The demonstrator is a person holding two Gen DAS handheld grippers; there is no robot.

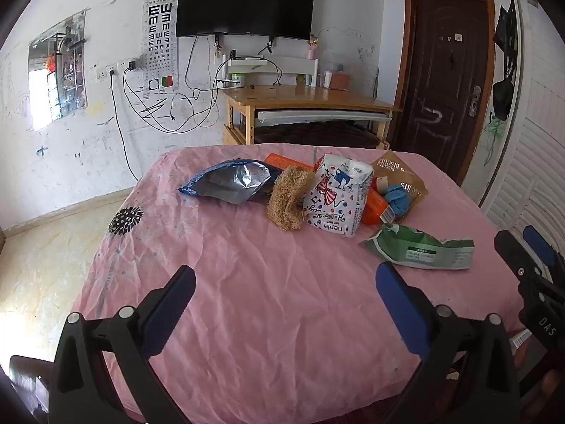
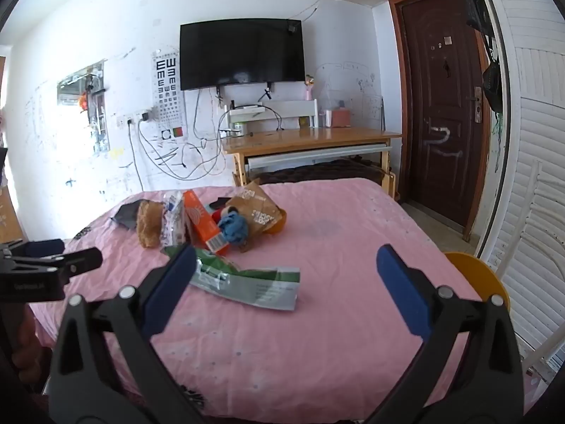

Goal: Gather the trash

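Both tools wide, empty | green wrapper (image 2: 247, 282) nr R tool (image 2: 286, 272) | L tool (image 1: 286, 282) over bare pink cloth (image 1: 265, 300)

A: Daylight is pouring in from the window (image 1: 56, 70) at left, blowing out the floor (image 1: 46, 247) below.

B: Fisheye bending is curving the door (image 2: 441, 106) and darkening corners; the centre is staying sharp, shadows soft.
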